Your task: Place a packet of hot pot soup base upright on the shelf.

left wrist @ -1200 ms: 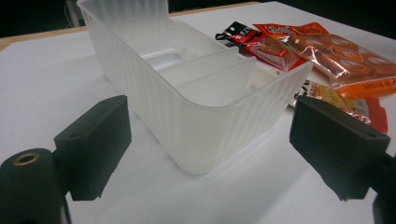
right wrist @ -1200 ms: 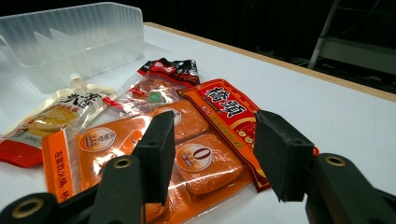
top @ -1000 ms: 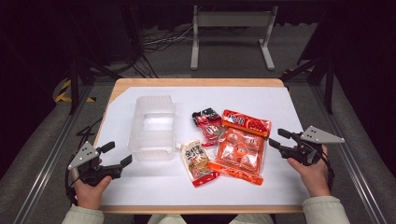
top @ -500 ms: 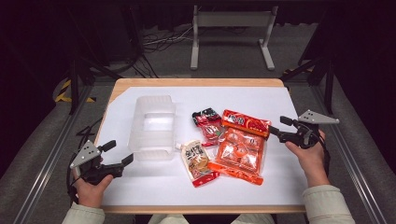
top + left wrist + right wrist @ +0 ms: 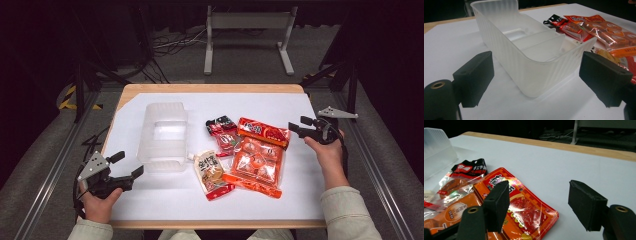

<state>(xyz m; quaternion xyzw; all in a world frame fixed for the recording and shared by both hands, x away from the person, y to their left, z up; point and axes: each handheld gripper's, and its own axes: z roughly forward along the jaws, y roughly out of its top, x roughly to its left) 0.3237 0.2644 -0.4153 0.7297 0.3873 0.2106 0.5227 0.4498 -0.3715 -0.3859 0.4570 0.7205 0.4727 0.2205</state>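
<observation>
A translucent plastic bin [image 5: 165, 135] [image 5: 531, 52] stands empty at the table's left centre. To its right lie a red-and-black snack packet [image 5: 223, 132] [image 5: 465, 173], a big orange packet [image 5: 257, 157] [image 5: 524, 207] and a spouted pouch [image 5: 212, 172]. My left gripper [image 5: 129, 164] [image 5: 537, 72] rests open near the front left, aimed at the bin's near end and apart from it. My right gripper [image 5: 298, 123] [image 5: 541, 203] is open just right of the orange packet's far corner. Its jaws have just been opening, then closing a touch, with nothing between them.
A white sheet [image 5: 280, 105] covers the wooden table [image 5: 210, 88]. Metal rails run along both sides, and a white stand [image 5: 247, 22] sits on the floor behind the table.
My right hand has moved away from the person and slightly left, up to the orange packet's far right corner, and its jaws stand wider. The left hand has stayed put.
</observation>
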